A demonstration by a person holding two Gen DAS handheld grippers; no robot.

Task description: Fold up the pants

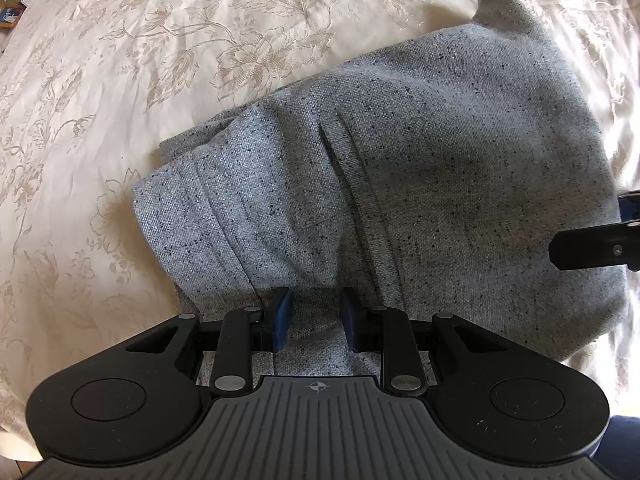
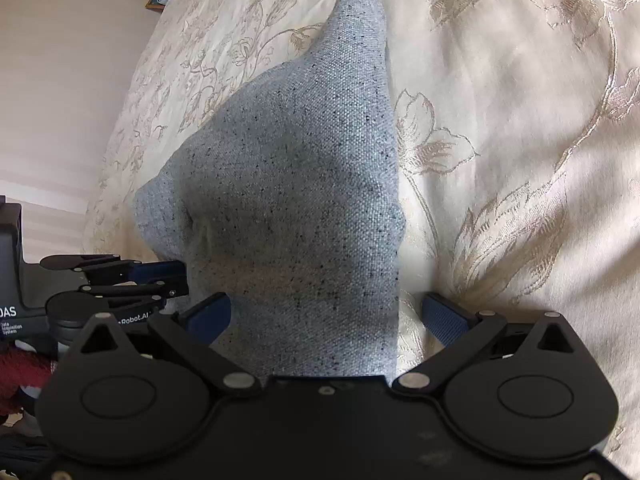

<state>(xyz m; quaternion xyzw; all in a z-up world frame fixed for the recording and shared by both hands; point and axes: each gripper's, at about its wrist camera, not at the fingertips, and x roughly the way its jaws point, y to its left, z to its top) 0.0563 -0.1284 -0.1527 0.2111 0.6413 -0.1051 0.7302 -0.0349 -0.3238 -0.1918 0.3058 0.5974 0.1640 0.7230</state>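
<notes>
Left tongs [image 1: 315, 320] clamp a fold of the grey pants [image 1: 400, 168], bunched on a floral bedspread [image 1: 100, 80]; right tongs [image 2: 326, 316] stand wide apart astride the cloth near the bed's edge.

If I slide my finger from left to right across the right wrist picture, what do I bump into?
The left gripper poking in at the edge → the grey pants in the middle → the flowery cream bedspread.
</notes>
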